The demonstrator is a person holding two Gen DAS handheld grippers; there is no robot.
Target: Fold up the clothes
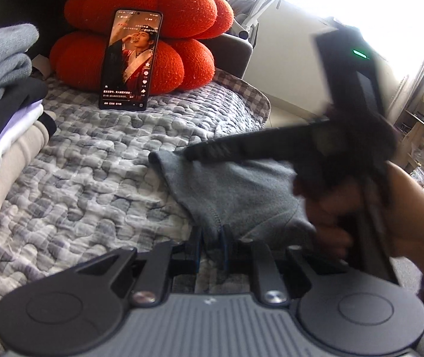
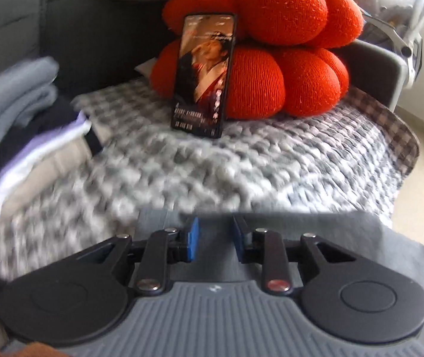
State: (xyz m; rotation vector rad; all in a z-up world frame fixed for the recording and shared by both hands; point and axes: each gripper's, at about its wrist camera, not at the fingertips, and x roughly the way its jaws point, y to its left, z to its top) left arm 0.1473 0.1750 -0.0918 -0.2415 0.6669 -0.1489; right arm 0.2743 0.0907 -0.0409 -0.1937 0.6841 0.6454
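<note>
Quilt [image 2: 241, 160] middle lies open (clothes stack [image 2: 18, 136] left, phone [image 2: 203, 74] behind).

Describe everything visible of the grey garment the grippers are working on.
The grey garment looks like soft, matte knit with a stitched seam showing. It lies rumpled on the checked quilt, one edge lifted. The left gripper is shut on its near edge; the right gripper touches its far corner. In the right wrist view the cloth spreads under the jaws, which look parted.
</note>
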